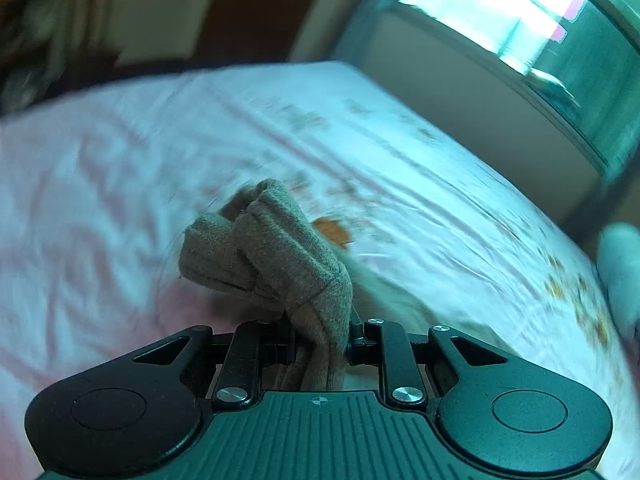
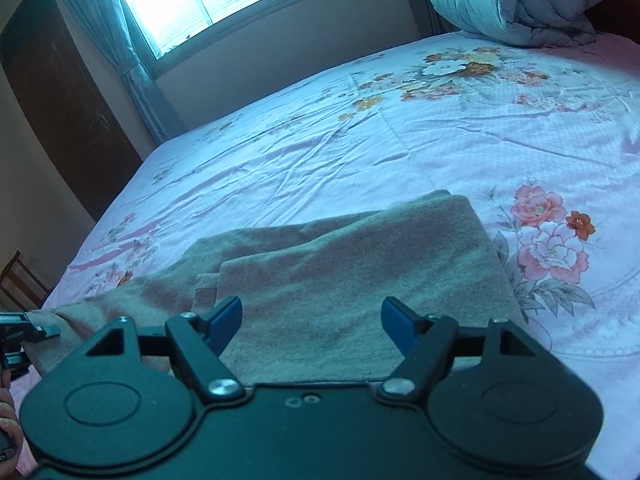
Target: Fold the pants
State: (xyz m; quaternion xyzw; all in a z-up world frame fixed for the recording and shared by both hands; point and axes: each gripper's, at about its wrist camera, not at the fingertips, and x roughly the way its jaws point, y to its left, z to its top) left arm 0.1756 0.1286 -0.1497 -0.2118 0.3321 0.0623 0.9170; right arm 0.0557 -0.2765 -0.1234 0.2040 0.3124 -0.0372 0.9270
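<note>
On the left side, the left gripper had its fingers clamped tight on a bunched fold of the brown pants, and the cloth stood up from between them in a thick, rumpled wad. Only the left wrist view showed that pinch close up. Behind it the pink floral bedsheet was smeared with blur, and a bright window sat at the upper right.

The right wrist view caught what the left could not: the rest of the pants lay spread across the near part of the bed, with one layer lapped over another and the right edge straight against the printed flowers. At the far left edge of that view the left gripper showed as a small dark shape at the cloth's left end, where the fabric was drawn up toward it; part of a hand showed just below.

Moving right, the right gripper hung over the spread fabric with its blue-padded fingers wide apart and nothing between them; whether the tips touched the cloth below could not be told. Further right and back, a rolled grey quilt rested at the far corner of the bed, seen only from this side.
</note>
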